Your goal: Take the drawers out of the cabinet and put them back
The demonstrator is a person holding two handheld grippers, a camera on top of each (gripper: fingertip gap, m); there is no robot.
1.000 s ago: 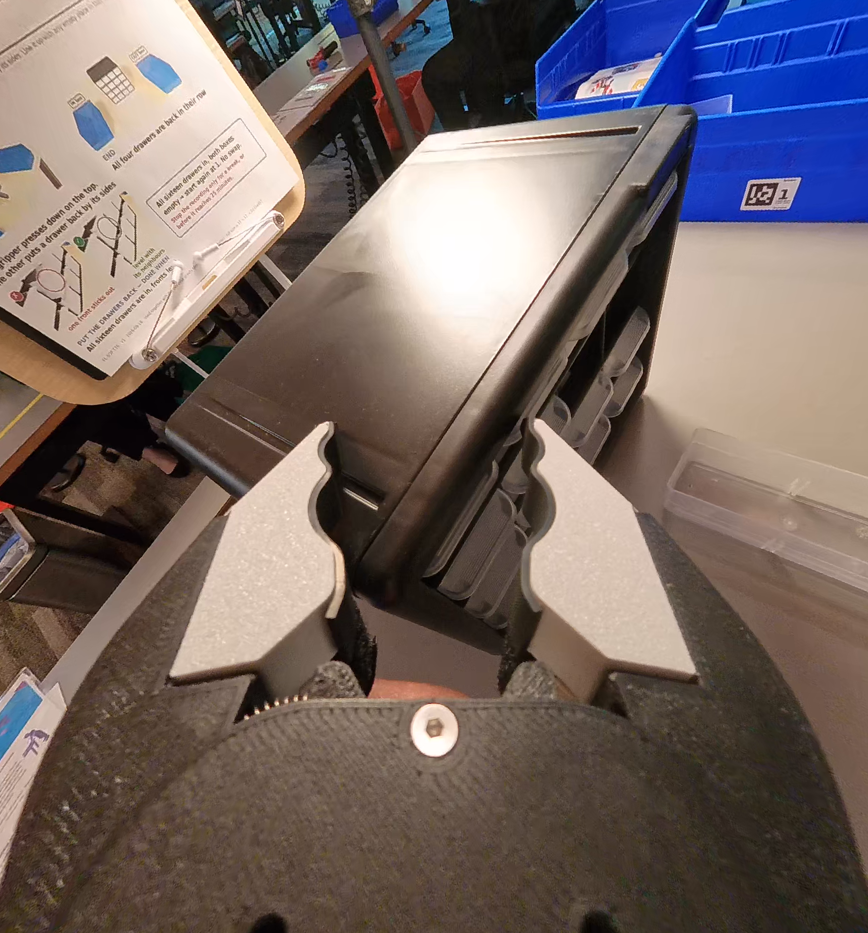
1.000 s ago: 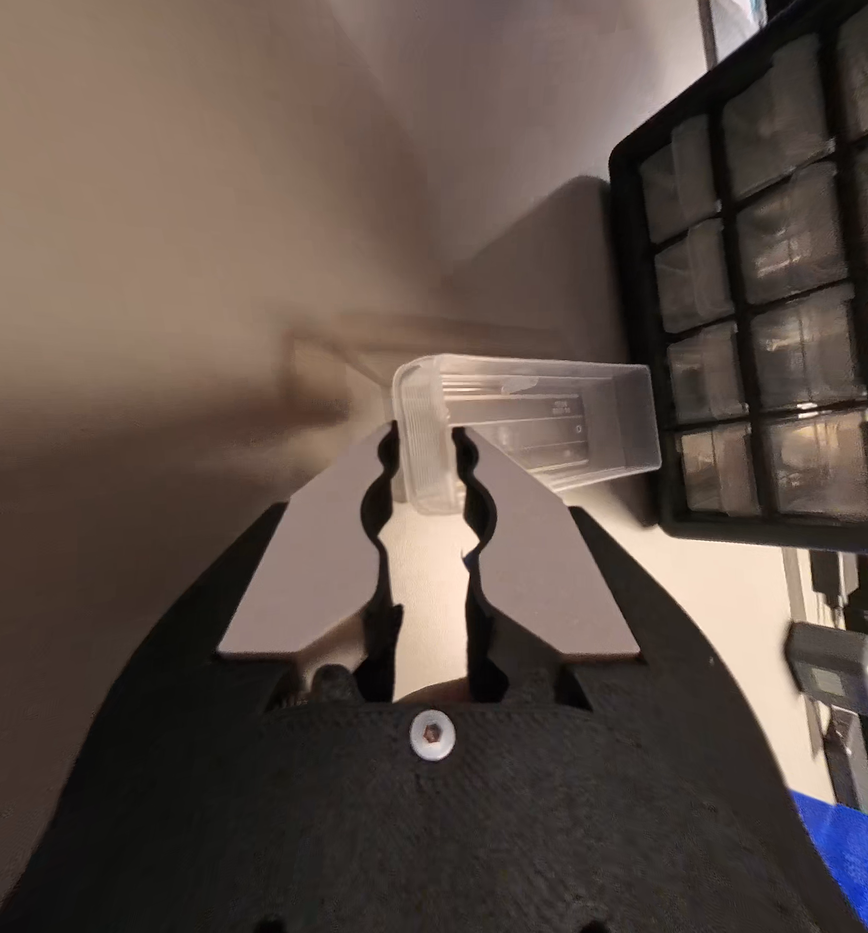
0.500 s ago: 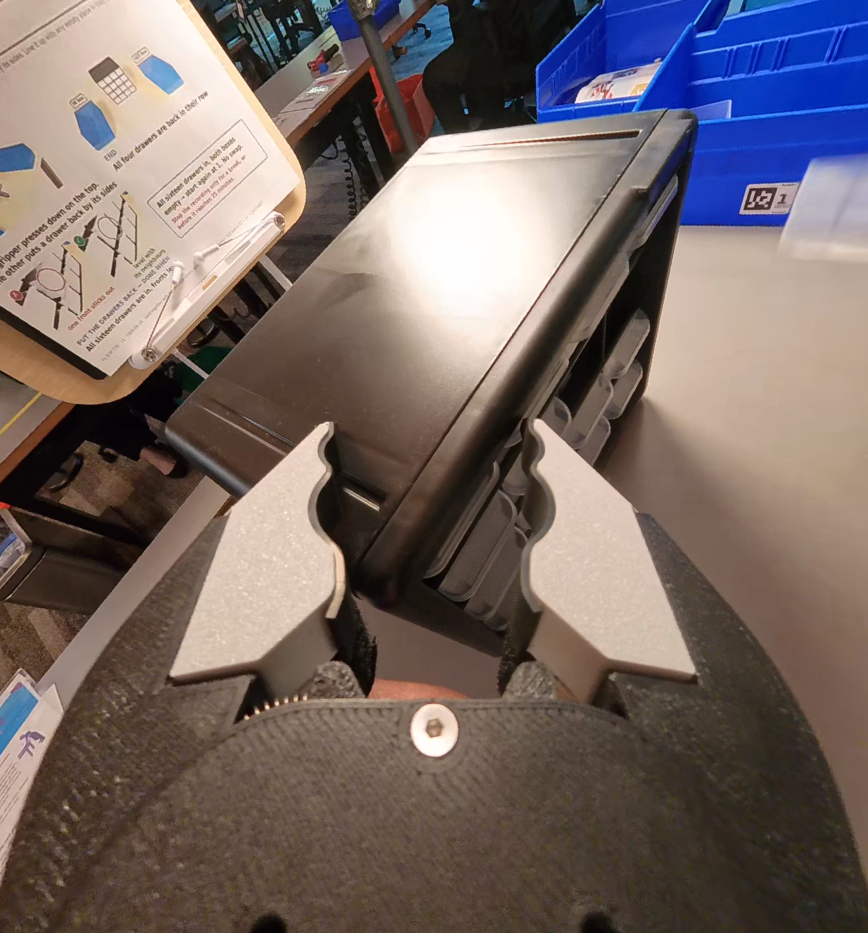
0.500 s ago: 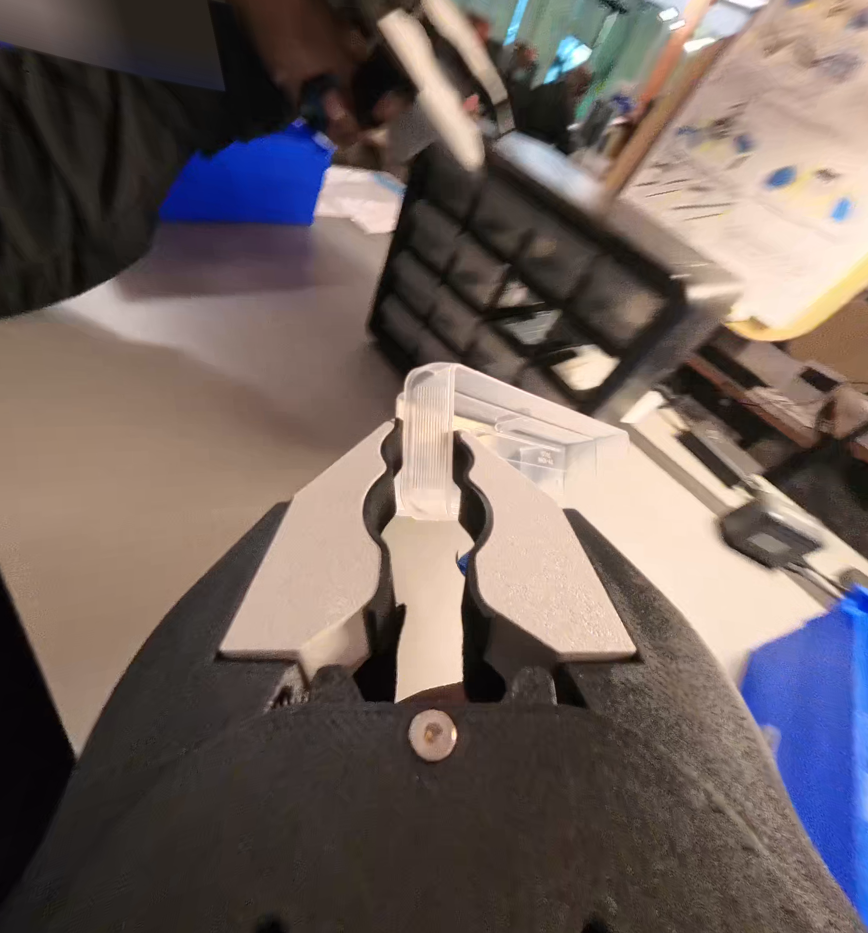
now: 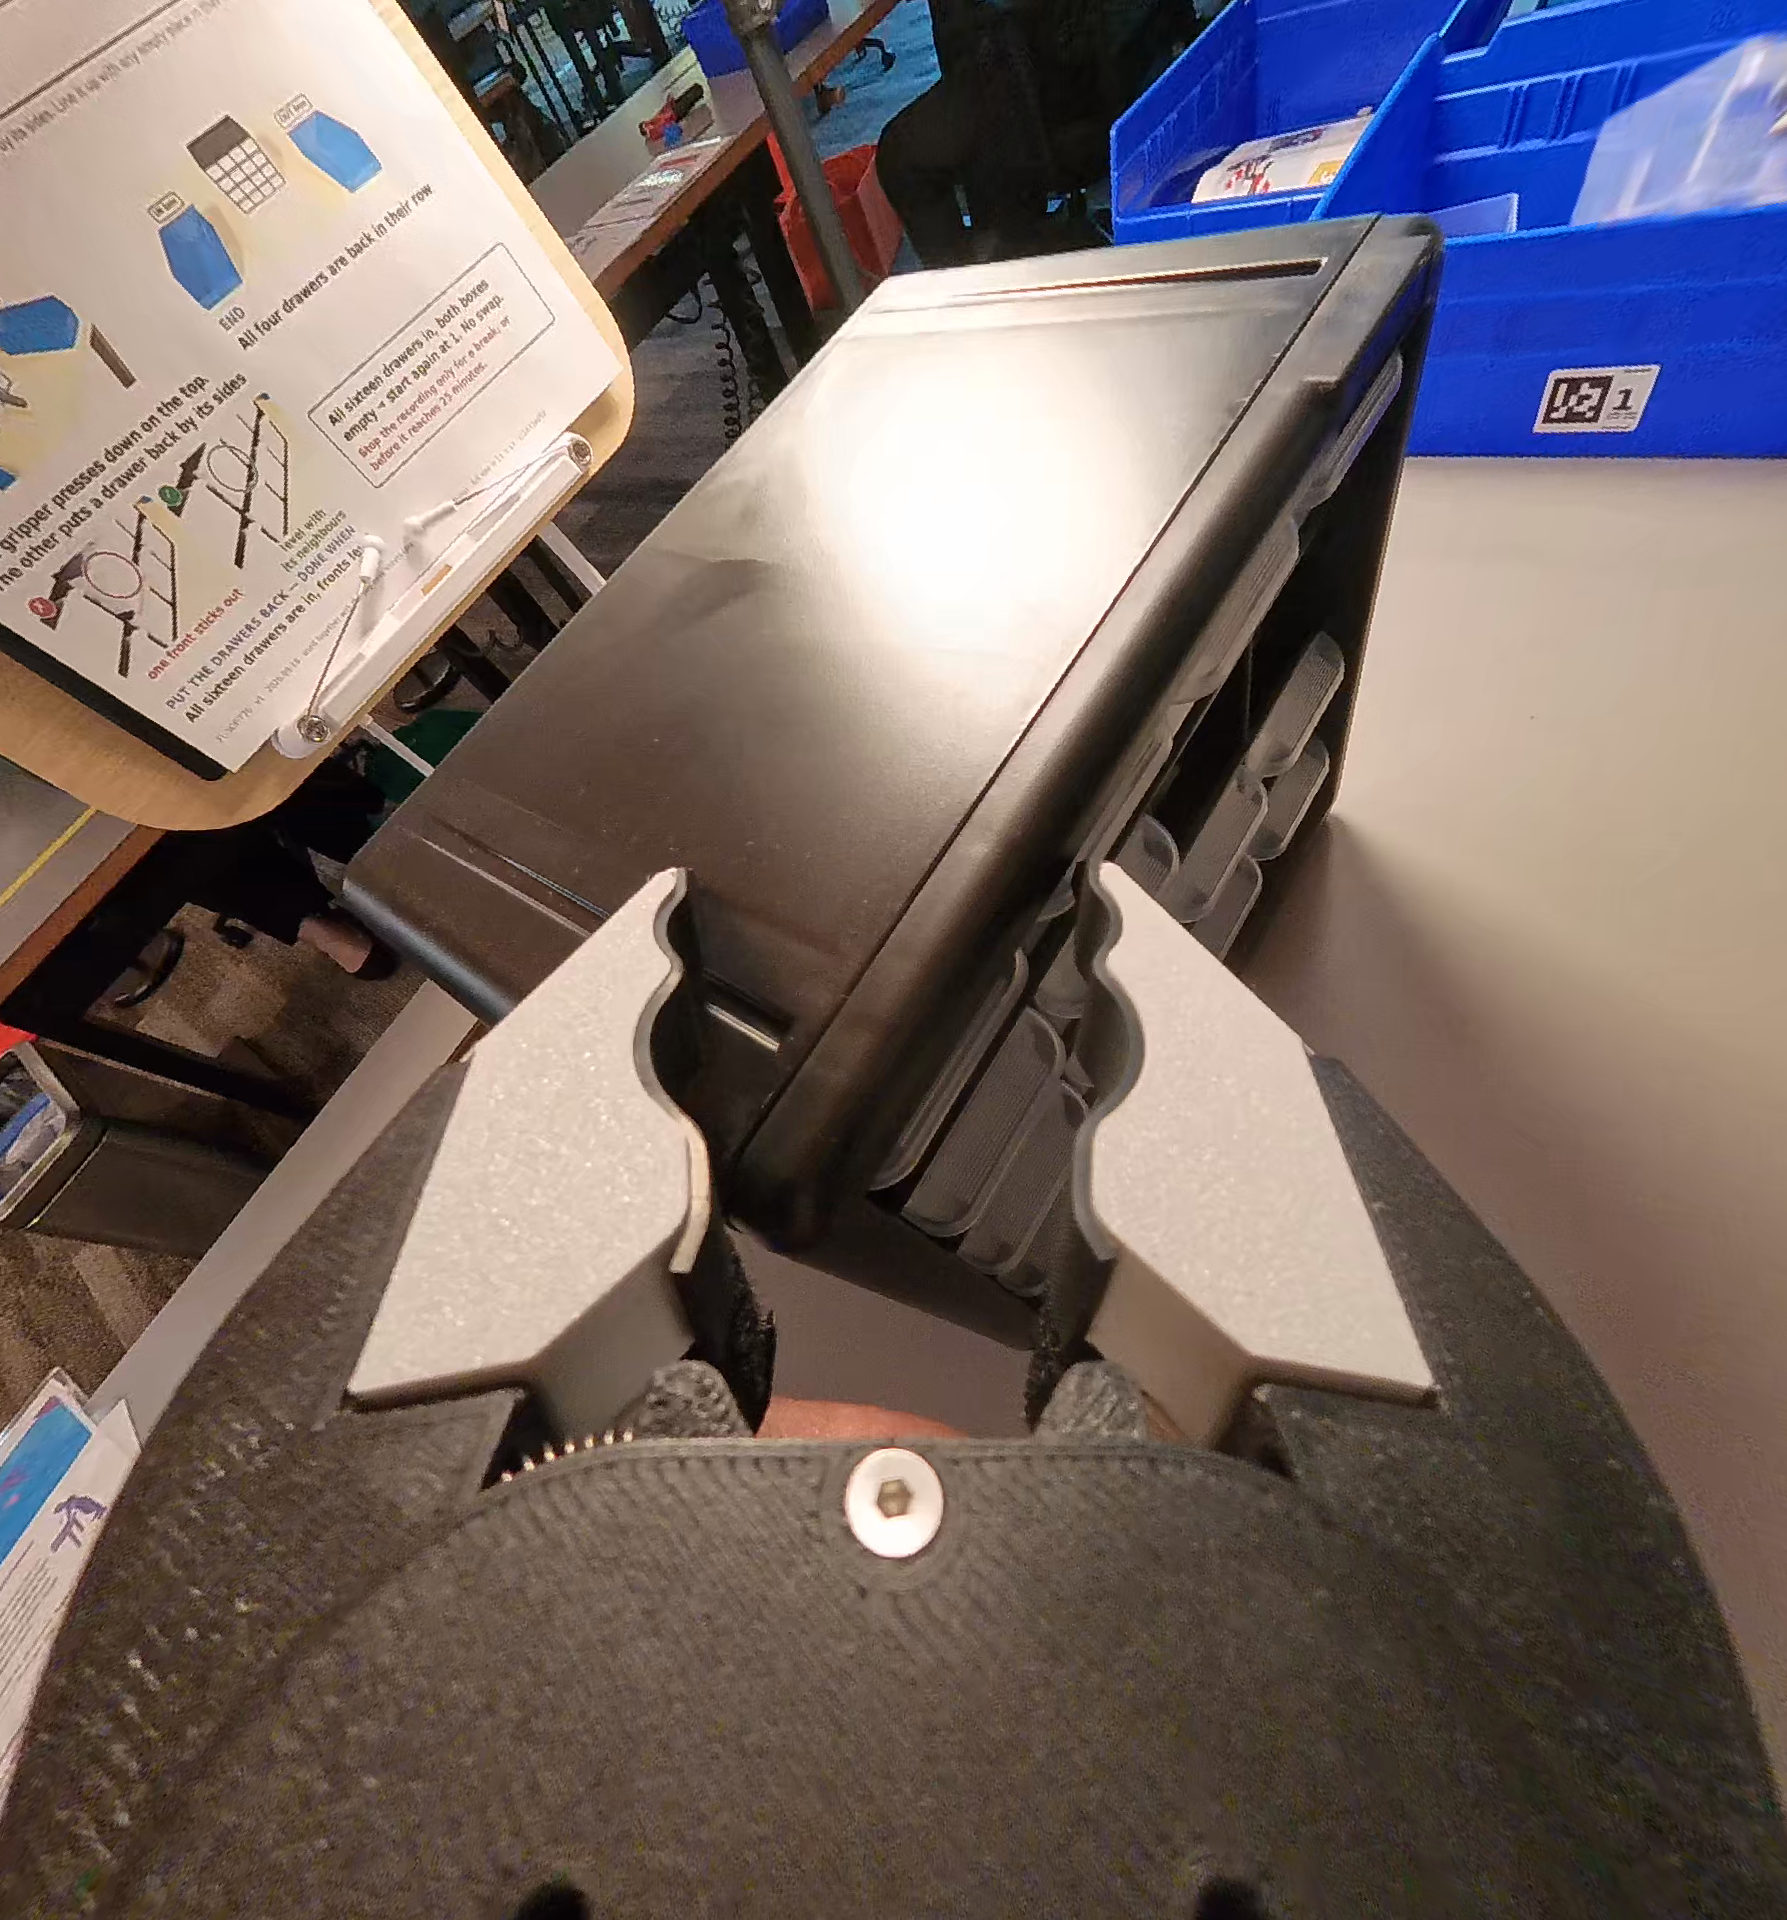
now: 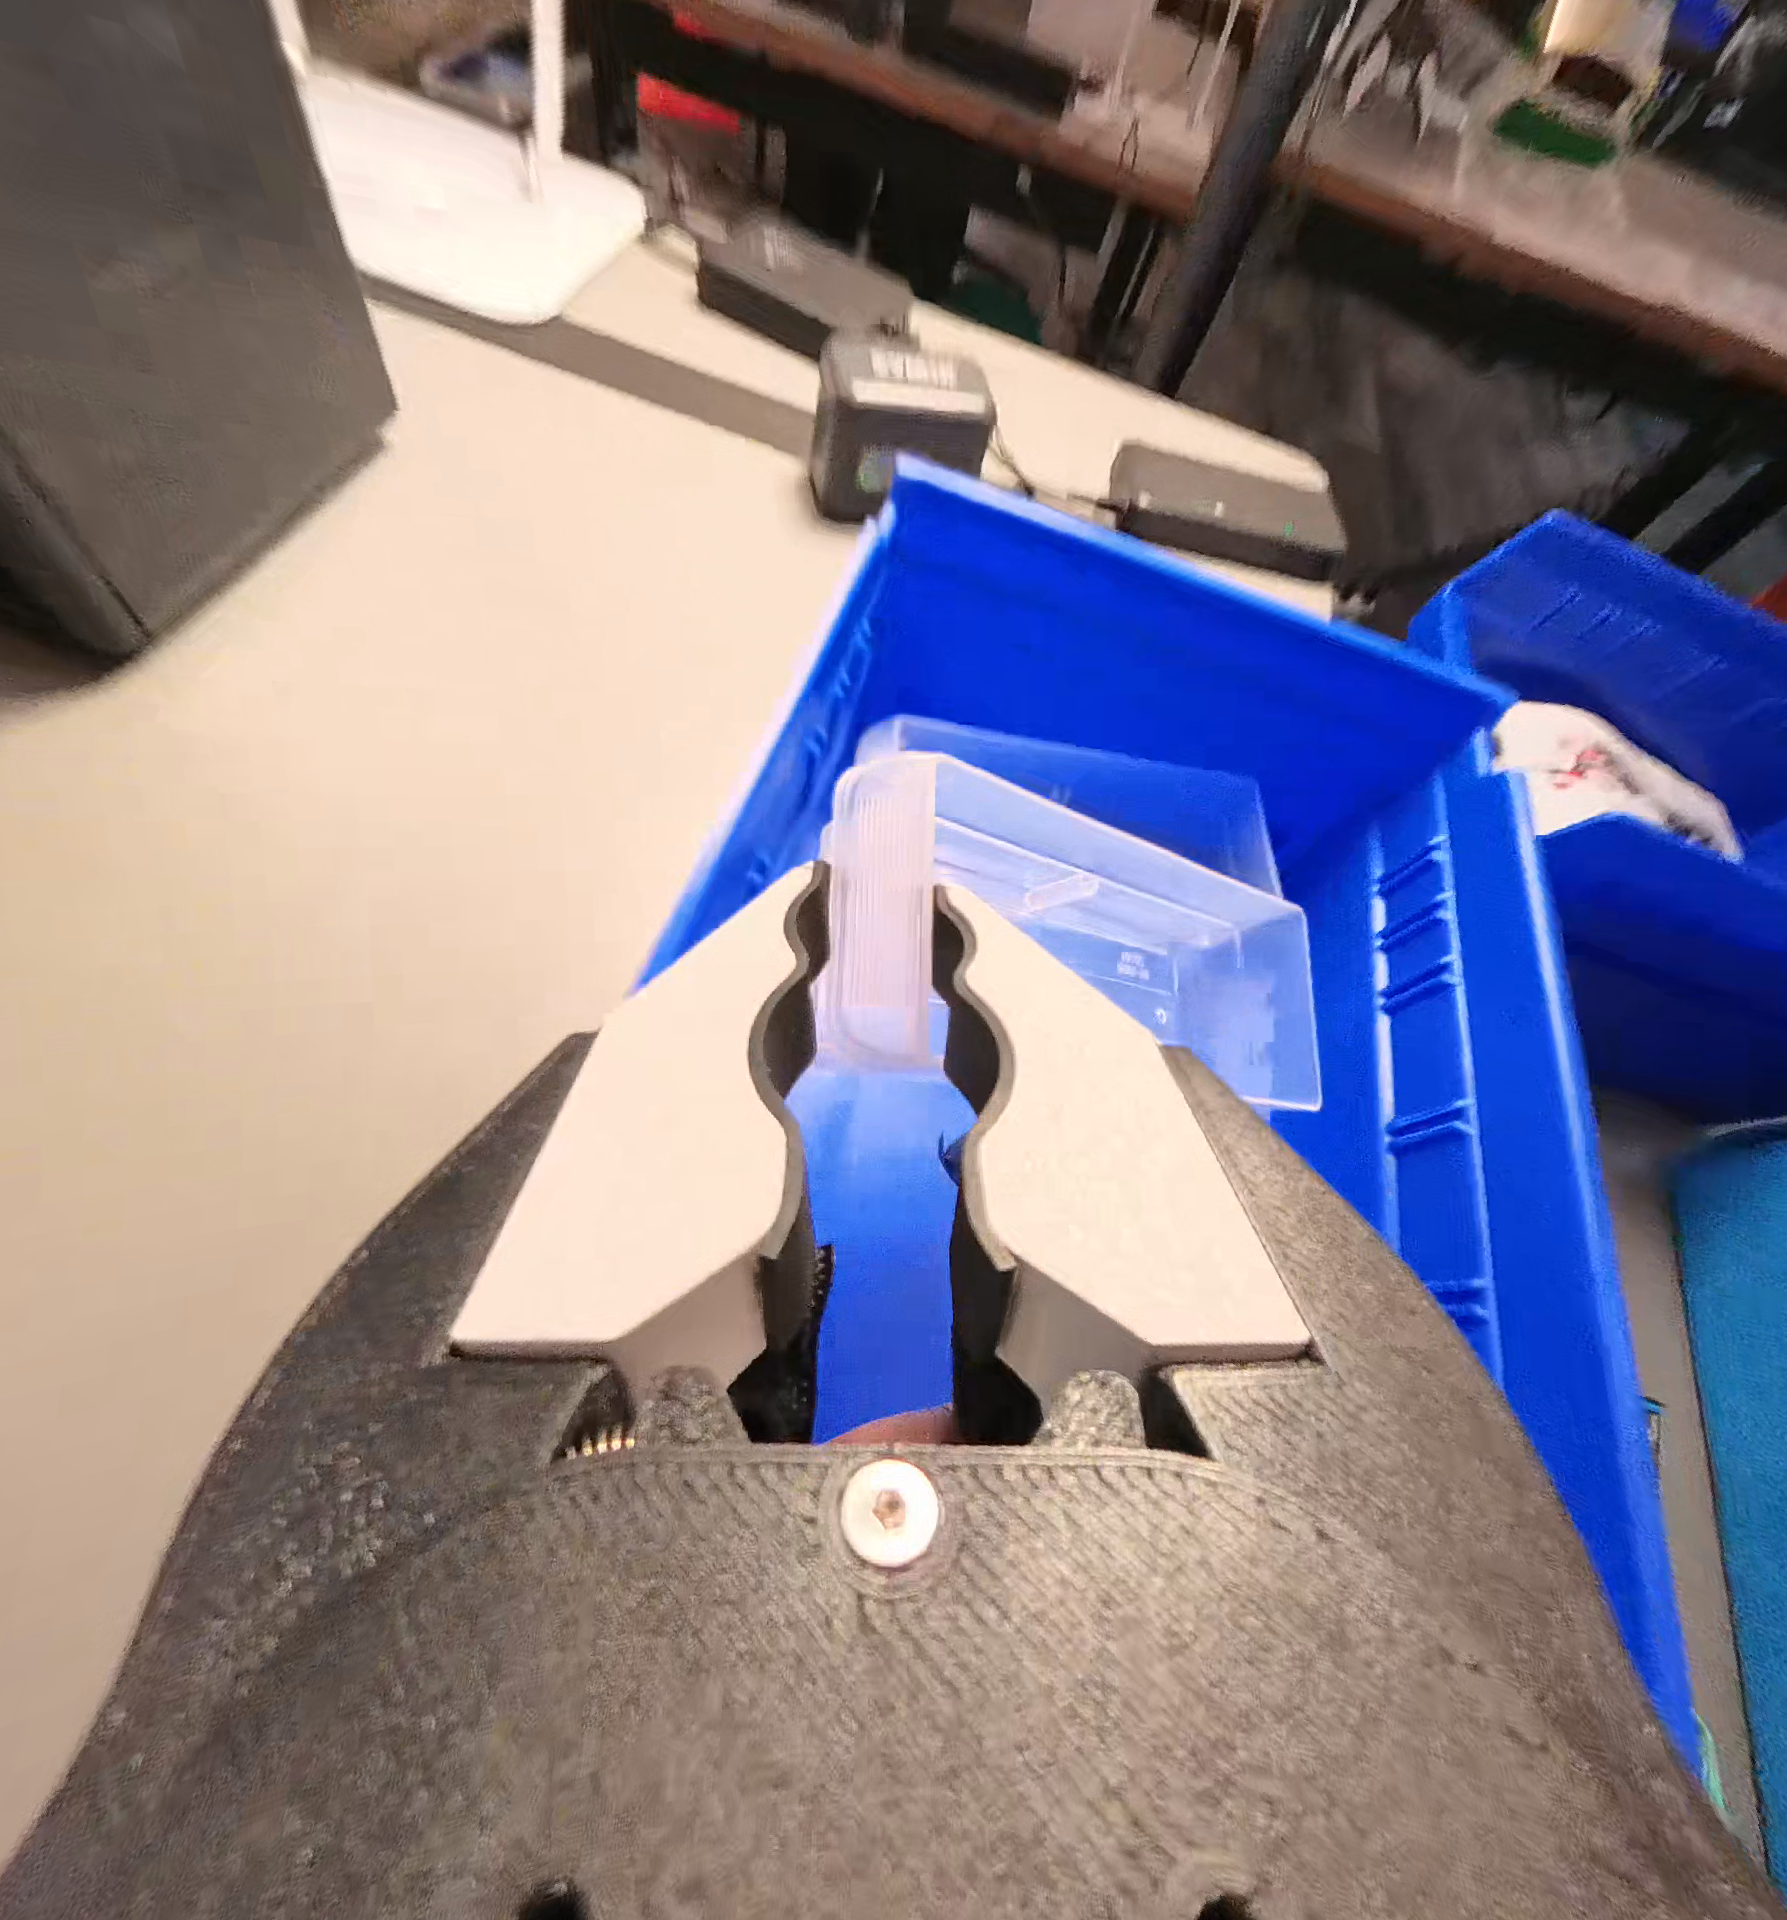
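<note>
The black cabinet [image 5: 920, 582] stands on the grey table with several clear drawers [image 5: 982, 1132] in its front. My left gripper [image 5: 887, 883] is open, its fingers straddling the cabinet's near top front edge, one over the top and one in front of the drawer fronts. My right gripper [image 6: 878, 883] is shut on the ribbed handle [image 6: 881, 914] of a clear drawer [image 6: 1128, 935] and holds it over a blue bin [image 6: 1076, 665]. Another clear drawer [image 6: 1076, 779] lies in that bin. The held drawer shows blurred in the left wrist view [image 5: 1699, 135].
An instruction board [image 5: 245, 364] stands to the left of the cabinet. Blue bins [image 5: 1647, 312] line the table's far side, with a second bin [image 6: 1647, 675] behind the first. Black devices [image 6: 899, 426] sit at the table's edge. The cabinet's dark side [image 6: 130, 312] is at the left.
My right gripper has swung with the clear drawer from in front of the cabinet to over the blue bin. The drawer stayed in the grasp. My left gripper has not moved.
</note>
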